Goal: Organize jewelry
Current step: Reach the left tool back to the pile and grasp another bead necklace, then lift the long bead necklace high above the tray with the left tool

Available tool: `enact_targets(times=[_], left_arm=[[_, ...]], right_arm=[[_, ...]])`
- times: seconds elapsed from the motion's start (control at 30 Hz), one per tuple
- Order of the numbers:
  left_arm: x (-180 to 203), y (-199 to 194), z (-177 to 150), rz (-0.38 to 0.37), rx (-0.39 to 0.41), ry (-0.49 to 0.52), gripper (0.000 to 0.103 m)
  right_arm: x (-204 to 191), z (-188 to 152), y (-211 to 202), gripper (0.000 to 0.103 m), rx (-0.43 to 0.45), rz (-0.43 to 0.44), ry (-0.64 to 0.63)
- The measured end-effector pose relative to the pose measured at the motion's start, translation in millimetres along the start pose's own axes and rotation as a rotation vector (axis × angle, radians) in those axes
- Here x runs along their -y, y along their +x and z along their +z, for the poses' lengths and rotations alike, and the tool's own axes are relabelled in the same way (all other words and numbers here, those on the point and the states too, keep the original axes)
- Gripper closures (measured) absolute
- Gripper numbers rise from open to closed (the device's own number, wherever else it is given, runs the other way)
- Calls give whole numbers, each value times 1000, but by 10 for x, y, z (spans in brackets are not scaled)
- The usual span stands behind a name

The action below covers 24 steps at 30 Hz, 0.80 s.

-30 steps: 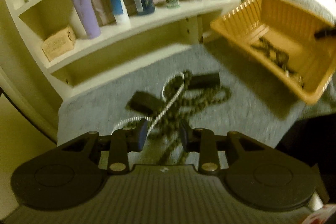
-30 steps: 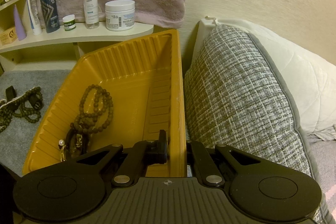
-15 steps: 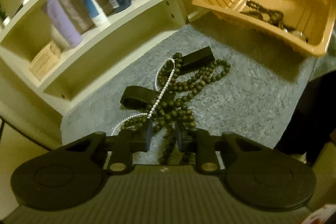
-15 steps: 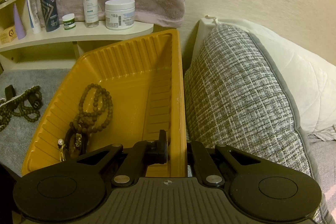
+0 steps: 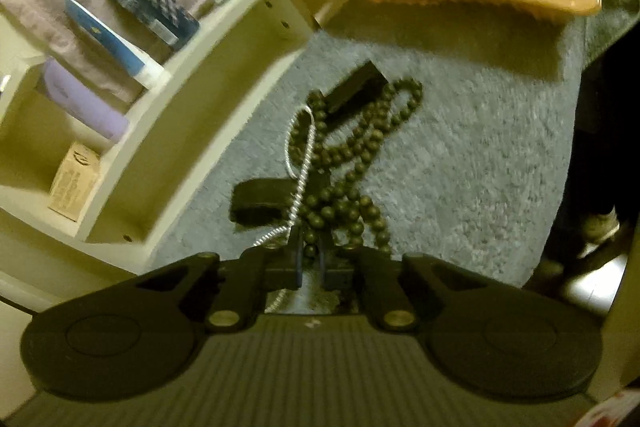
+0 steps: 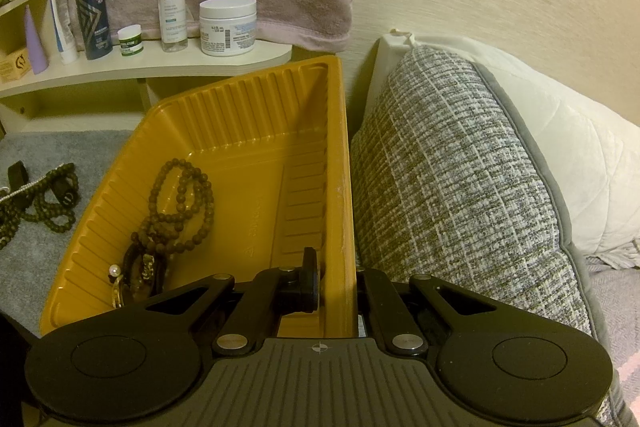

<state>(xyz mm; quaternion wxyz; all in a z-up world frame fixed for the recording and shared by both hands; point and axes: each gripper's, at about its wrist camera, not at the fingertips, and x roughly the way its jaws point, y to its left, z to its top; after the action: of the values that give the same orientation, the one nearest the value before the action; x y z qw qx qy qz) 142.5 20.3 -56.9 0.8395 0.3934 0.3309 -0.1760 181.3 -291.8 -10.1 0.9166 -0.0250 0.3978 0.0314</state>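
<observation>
The left tool [image 5: 309,259] has rolled and dropped lower over the grey cover [image 5: 460,155] since a second ago, so the cream shelf [image 5: 208,67] now slants steeply across its view and the yellow basket [image 6: 256,131] sits higher in that frame. Its jaws have just been closing; they are now nearly together, pinched on the near end of the dark bead necklace [image 5: 352,155], with beads showing in the narrow gap between the pads. A thin white pearl strand [image 5: 302,163] runs up just left of that gap and crosses the necklace. Two black clips [image 5: 260,201] lie touching the heap, one left of the necklace and one beyond it.

Right of the necklace and well apart from it stands the basket, tilted, its far corner near the shelf. Inside it, toward the near left corner, lie a brown bead loop [image 6: 180,199] and a small tangle with a pearl [image 6: 136,267].

The right tool [image 6: 334,283] has not moved over the second: it is clamped tight on the basket's right wall, one finger inside, the other outside against the tweed cushion [image 6: 452,187]. The basket and its contents look the same as before.
</observation>
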Motion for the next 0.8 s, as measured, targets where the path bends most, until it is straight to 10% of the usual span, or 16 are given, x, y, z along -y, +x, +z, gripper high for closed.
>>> enact_targets(times=[0.8], left_arm=[[-1322, -1275, 781, 33, 314, -62, 97]], right_arm=[[11, 1, 4, 99, 6, 3, -4]])
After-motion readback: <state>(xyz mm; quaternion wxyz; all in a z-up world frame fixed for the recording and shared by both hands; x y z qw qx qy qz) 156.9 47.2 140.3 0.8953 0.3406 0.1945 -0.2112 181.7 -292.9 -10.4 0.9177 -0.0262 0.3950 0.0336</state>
